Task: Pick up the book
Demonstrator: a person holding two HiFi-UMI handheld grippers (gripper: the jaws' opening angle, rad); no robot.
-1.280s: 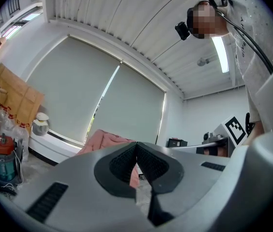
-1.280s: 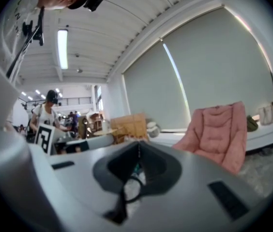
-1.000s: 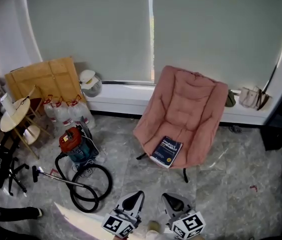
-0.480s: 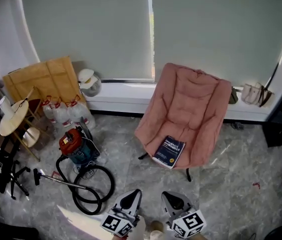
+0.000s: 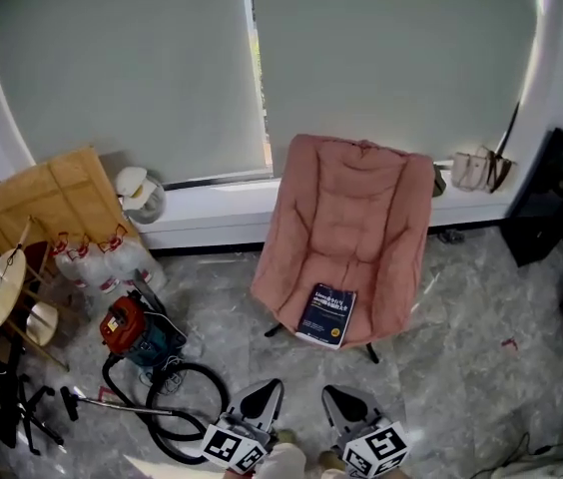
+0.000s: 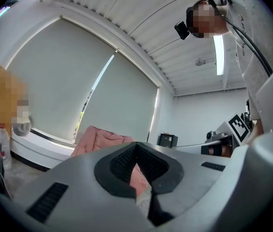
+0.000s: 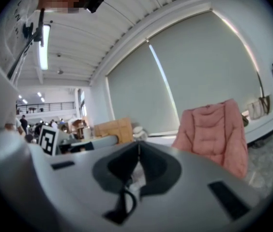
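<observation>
The left gripper point(image 5: 269, 388) and right gripper point(image 5: 334, 395) are hovering clenched and empty, in front of the pink chair point(image 5: 351, 208). The book point(image 5: 326, 315) is lying on its seat. A vacuum point(image 5: 132, 329) is sitting on the floor point(image 5: 461, 367) left of the chair.

Same build on both our units: left gripper point(image 6: 136, 146) and right gripper point(image 7: 138, 144) are light grey moulded shells with black ribbed pads point(image 6: 122, 163) set in a V notch and black slots point(image 6: 48, 202). Each has a white marker cube point(image 5: 230, 445) with black squares. There's a thin black cable loop point(image 7: 125, 203) at 6 o'clock below the right notch. We wear a white top point(image 6: 265, 81) crossed by black cables point(image 6: 245, 30), plus a small black head camera point(image 6: 181, 29).
</observation>
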